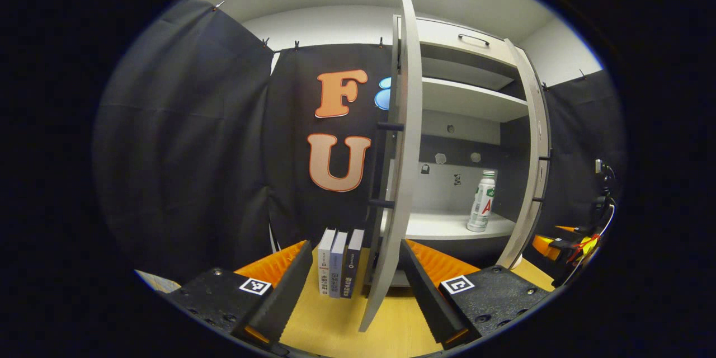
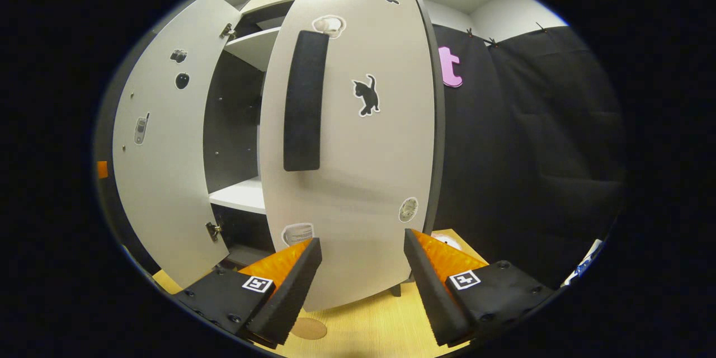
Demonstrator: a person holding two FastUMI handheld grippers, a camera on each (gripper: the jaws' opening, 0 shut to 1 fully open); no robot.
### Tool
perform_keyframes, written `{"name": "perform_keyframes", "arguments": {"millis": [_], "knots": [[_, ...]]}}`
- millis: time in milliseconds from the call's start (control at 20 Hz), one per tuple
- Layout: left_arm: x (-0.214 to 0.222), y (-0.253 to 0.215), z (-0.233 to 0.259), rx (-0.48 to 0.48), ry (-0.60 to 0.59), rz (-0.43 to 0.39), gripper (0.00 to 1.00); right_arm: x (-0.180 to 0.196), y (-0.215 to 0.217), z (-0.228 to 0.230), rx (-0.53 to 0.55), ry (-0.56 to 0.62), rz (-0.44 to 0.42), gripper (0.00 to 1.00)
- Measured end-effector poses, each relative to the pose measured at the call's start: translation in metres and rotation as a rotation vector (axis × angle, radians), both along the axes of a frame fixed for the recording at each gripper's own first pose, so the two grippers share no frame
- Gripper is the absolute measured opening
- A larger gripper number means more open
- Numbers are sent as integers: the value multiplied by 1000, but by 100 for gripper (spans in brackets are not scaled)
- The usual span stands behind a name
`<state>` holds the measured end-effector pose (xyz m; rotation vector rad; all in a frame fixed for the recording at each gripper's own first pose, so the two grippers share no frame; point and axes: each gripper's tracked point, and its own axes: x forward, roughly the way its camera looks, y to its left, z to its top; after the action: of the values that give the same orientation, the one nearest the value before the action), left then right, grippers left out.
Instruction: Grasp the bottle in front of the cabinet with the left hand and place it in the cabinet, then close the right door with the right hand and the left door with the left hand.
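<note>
Left gripper view looks along a pale wooden tabletop [image 1: 335, 324] inside a booth hung with black cloth, with white wall and ceiling lights above. The cabinet [image 1: 464, 100] stands on this table, pale grey with white shelves and a dark back. Its left door [image 1: 400, 168] is swung out edge-on toward the camera, between the fingers of the left gripper [image 1: 355, 285], which is spread wide and holds nothing. The bottle [image 1: 481, 201] stands upright on the lower shelf, toward its right side, long axis vertical, cap up. Three books [image 1: 340, 263] stand upright on the table just left of the door. The other gripper [image 1: 576, 246] shows at far right, beyond the right door [image 1: 531, 151].

In the right gripper view, the right gripper [image 2: 363, 279] is also wide open and empty, its fingers close before the right door's [image 2: 358, 140] outer face, which carries a black bar handle [image 2: 305, 100] and a cat sticker [image 2: 366, 95]
</note>
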<state>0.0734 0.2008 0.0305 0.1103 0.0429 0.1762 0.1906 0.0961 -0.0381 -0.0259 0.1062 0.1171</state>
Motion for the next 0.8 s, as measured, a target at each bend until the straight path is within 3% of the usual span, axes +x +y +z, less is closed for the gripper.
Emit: {"name": "perform_keyframes", "arguments": {"millis": [450, 550, 600, 650, 750, 800], "knots": [[23, 32, -14, -20, 25, 47, 95, -15, -29, 25, -48, -44, -32, 99], [29, 38, -20, -25, 34, 53, 95, -17, -37, 31, -58, -57, -43, 94], [33, 41, -23, -20, 41, 55, 95, -19, -40, 34, -60, -62, -49, 98], [36, 44, -26, -14, 46, 58, 93, -21, -43, 36, -59, -62, -54, 94], [45, 48, -32, -6, 60, 57, 93, -24, -48, 42, -44, -63, -61, 98], [50, 49, -35, -8, 64, 53, 95, -26, -51, 45, -40, -66, -67, 94]]}}
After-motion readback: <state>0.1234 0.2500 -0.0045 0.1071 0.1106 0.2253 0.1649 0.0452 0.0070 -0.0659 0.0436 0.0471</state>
